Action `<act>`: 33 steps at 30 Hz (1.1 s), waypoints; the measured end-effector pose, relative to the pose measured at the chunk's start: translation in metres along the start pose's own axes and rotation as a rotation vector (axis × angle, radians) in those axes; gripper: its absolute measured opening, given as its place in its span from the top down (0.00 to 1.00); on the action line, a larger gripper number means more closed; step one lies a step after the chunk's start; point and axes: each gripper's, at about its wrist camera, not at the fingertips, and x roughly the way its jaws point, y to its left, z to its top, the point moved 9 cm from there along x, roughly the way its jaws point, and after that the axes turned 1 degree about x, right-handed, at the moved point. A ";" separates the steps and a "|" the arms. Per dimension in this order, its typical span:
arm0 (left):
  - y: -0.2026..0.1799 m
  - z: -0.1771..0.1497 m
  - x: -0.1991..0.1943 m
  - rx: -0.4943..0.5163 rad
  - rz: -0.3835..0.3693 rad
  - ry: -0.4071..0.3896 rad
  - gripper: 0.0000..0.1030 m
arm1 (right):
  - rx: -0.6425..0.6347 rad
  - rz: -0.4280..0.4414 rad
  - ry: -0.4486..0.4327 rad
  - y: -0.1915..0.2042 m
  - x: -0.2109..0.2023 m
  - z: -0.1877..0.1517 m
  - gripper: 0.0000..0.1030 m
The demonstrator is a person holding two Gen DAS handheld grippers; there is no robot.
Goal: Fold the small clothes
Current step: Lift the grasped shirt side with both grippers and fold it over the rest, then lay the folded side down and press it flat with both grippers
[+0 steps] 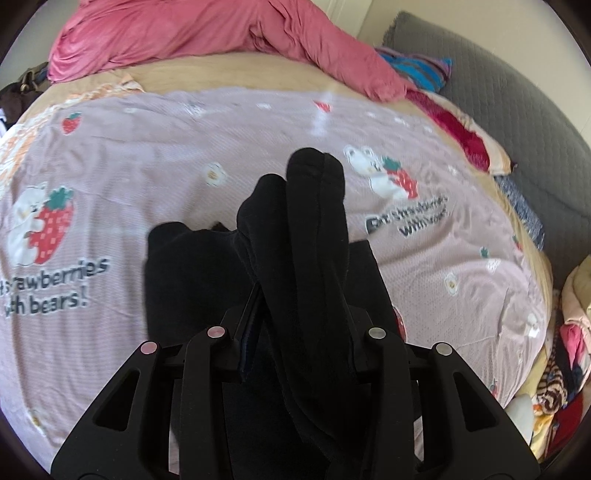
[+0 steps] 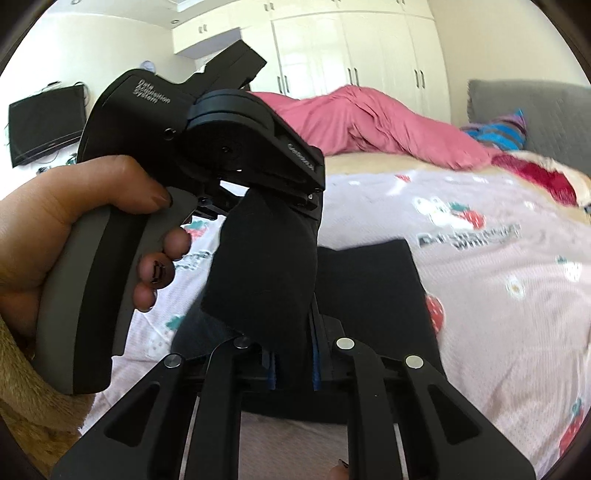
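Observation:
A black garment [image 1: 317, 229] lies partly flat on the pink strawberry-and-bear sheet [image 1: 147, 155], with a bunched fold of it lifted up. My left gripper [image 1: 295, 295] is shut on that fold, and the cloth hides its fingertips. In the right wrist view a hand [image 2: 44, 236] holds the left gripper [image 2: 280, 199] at the upper left, with the black garment [image 2: 266, 266] hanging from its jaws. Directly below it my right gripper [image 2: 293, 354] is shut on the lower end of the same hanging fold. The rest of the garment stays flat on the sheet behind.
A crumpled pink quilt [image 1: 207, 33] lies across the far side of the bed. A grey padded headboard [image 1: 498, 96] stands at the right, with a pile of mixed clothes [image 1: 561, 369] beside the bed. White wardrobes [image 2: 351, 44] and a wall television [image 2: 44, 122] stand beyond.

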 end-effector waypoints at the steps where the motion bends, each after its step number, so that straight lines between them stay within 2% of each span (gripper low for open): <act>1: -0.004 -0.002 0.006 0.004 0.004 0.012 0.74 | 0.011 -0.001 0.009 -0.004 0.001 -0.004 0.89; 10: -0.027 -0.017 0.048 0.014 0.037 0.096 0.72 | 0.165 0.065 0.101 -0.036 0.008 -0.034 0.89; 24: -0.037 -0.020 0.063 -0.015 0.019 0.123 0.61 | 0.293 0.114 0.164 -0.044 0.002 -0.055 0.87; 26: -0.036 -0.020 0.064 -0.019 0.011 0.127 0.59 | 0.317 0.118 0.172 -0.046 0.000 -0.057 0.83; 29: -0.040 -0.020 0.064 -0.023 -0.003 0.125 0.54 | 0.348 0.124 0.187 -0.047 -0.002 -0.061 0.80; 31: -0.042 -0.018 0.063 -0.037 -0.036 0.111 0.43 | 0.373 0.126 0.199 -0.050 -0.003 -0.063 0.78; 33: -0.046 -0.016 0.059 -0.053 -0.075 0.090 0.37 | 0.408 0.135 0.213 -0.054 -0.003 -0.065 0.75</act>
